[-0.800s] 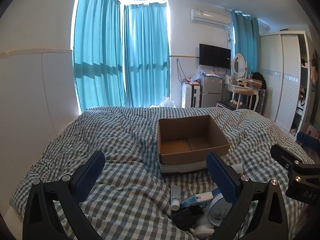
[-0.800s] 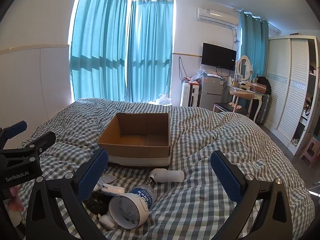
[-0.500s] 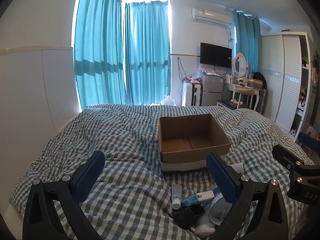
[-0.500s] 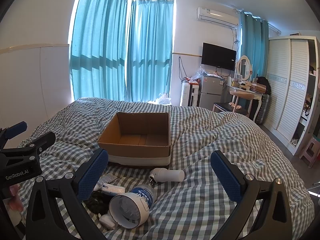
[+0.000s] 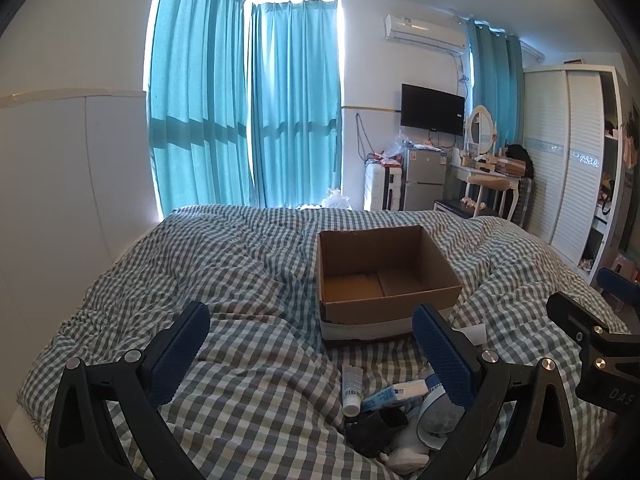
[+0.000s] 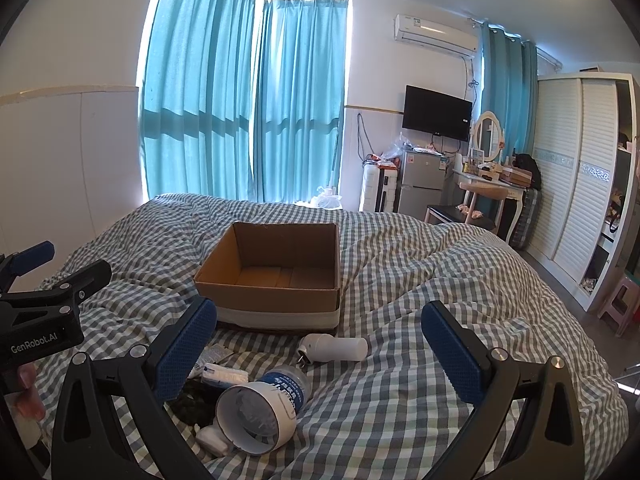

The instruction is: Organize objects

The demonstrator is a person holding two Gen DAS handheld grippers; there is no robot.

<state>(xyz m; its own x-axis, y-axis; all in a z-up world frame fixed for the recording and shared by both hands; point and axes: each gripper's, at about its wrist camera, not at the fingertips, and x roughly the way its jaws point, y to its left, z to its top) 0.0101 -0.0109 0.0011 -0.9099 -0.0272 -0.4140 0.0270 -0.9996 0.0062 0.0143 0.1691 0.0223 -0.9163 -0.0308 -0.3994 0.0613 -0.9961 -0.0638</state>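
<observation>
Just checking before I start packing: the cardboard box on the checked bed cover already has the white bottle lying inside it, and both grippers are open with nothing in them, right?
Not quite. The cardboard box is empty; the white bottle lies on the checked bed cover just in front of it, as the right wrist view shows. The rest holds: the left gripper and the right gripper are open with nothing in them.

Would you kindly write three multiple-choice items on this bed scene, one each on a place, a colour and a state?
1. Where do the loose items lie?
A. Inside the box
B. On the bed in front of the box
C. On the dresser

2. What colour are the curtains?
A. Teal
B. Red
C. Grey

3. How is the box?
A. Taped shut
B. Full
C. Open and empty

Key: B, the tube and bottle lie on the bed before the box; A, the curtains are teal; C, its bare floor shows.
</observation>
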